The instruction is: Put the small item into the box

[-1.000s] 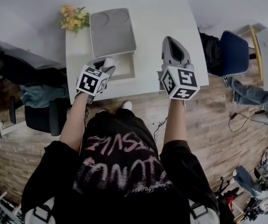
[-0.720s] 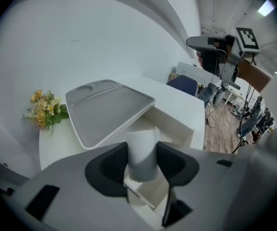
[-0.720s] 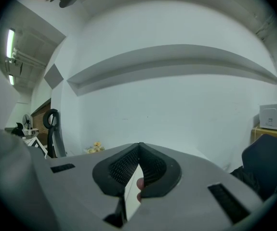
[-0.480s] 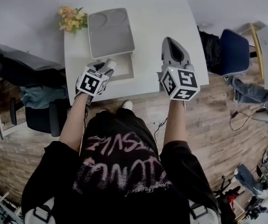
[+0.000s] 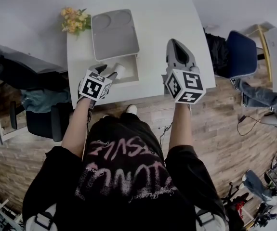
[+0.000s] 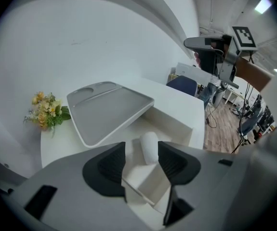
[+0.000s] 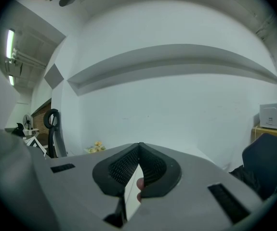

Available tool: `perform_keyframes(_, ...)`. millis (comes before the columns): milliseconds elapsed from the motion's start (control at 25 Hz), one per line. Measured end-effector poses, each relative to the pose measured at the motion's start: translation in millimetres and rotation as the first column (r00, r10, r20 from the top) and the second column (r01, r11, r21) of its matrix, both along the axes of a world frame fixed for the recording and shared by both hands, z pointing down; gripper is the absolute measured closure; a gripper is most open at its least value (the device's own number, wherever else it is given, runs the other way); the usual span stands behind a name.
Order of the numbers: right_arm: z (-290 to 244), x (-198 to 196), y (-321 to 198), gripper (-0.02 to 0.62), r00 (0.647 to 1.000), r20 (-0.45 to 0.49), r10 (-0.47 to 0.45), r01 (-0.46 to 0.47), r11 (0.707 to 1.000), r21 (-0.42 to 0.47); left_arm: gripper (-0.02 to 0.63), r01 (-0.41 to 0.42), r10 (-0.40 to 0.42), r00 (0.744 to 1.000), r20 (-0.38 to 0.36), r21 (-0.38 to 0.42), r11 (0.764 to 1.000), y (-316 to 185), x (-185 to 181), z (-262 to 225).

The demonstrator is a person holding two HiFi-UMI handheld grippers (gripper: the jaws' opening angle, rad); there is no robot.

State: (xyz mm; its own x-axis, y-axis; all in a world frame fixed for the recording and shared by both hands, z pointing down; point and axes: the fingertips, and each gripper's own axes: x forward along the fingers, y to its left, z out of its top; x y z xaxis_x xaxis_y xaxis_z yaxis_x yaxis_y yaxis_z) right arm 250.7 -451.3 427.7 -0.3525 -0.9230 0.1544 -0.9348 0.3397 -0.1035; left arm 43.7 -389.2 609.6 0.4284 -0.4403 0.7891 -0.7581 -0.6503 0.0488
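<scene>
The small item [image 5: 120,71], a white rounded cylinder, lies inside the open white box [image 5: 137,66] on the table. In the left gripper view the small item [image 6: 149,147] rests on the floor of the box [image 6: 177,121], just beyond the jaws. My left gripper [image 5: 108,72] hovers at the box's near left corner; its jaws [image 6: 140,149] are opening and the pads stand clear of the item. The grey lid [image 5: 115,32] stands tilted up behind the box. My right gripper [image 5: 175,42] is held above the table to the right of the box, shut and holding nothing [image 7: 138,146].
A bunch of yellow flowers [image 5: 74,18] sits at the table's far left corner. A black office chair [image 5: 13,71] stands left of the table and a blue chair [image 5: 242,52] to its right. The table's near edge [image 5: 138,99] runs just below both grippers.
The left gripper's jaws have spread and it has drawn back slightly toward the near edge. The white item has left its jaws and lies in the box. The right gripper has held still.
</scene>
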Motion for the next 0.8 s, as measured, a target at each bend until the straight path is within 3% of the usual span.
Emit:
perform_keyframes(440,-8,-17,5,0.584,1.0,0.009,-0.014,0.013,1.0,0.015,0.49,0.064,-0.058,0.996,-0.063,0.105,0.992,-3,-13,-31)
perform_keyframes(800,-15,-22,9,0.585,1.0,0.008,-0.019,0.019,0.999,0.028,0.574,0.116,-0.094,0.989,-0.112,0.208,0.971,-10,-16,-60)
